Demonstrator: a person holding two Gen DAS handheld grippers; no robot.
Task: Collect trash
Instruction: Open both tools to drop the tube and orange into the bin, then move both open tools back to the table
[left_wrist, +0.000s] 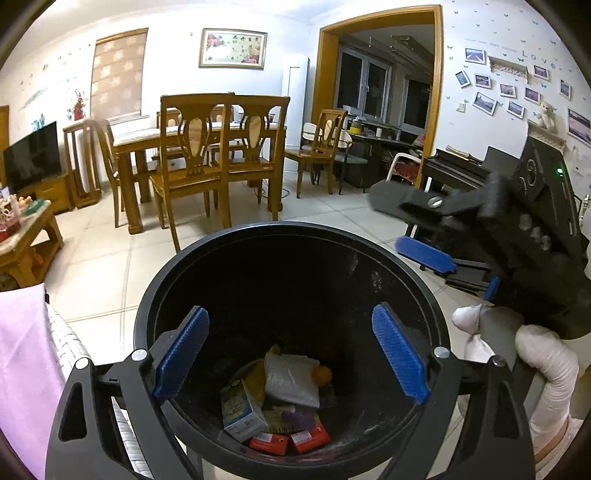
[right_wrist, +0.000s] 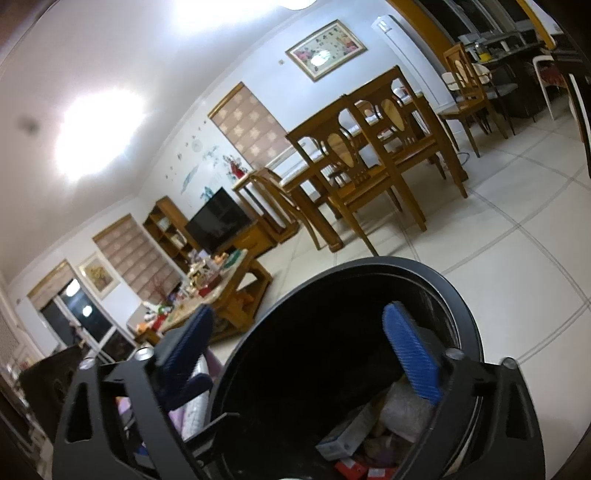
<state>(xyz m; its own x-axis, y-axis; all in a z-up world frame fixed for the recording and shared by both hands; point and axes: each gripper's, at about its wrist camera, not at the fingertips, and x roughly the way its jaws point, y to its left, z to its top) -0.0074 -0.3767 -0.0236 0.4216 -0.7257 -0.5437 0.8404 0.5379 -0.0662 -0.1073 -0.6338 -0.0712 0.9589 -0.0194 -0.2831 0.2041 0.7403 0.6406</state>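
A black round trash bin (left_wrist: 291, 230) stands on the tiled floor right below me. At its bottom lie a white plastic bag (left_wrist: 291, 376), an orange ball (left_wrist: 320, 376), a small carton (left_wrist: 240, 410) and red boxes (left_wrist: 288, 441). My left gripper (left_wrist: 291, 314) hangs open over the bin's mouth, with nothing between its blue pads. My right gripper (left_wrist: 404, 227) reaches in from the right, held by a white-gloved hand (left_wrist: 546, 365). In the right wrist view the right gripper (right_wrist: 299, 314) is open and empty. One of its fingers is over the bin (right_wrist: 388, 264), the other outside the rim.
A pink cloth (left_wrist: 22, 369) on a white woven seat lies at the bin's left. Wooden dining chairs (left_wrist: 192, 147) and a table stand beyond on the floor. A cluttered coffee table (right_wrist: 221, 291) and a TV (right_wrist: 218, 221) sit further left. A dark piano (left_wrist: 454, 166) stands at the right.
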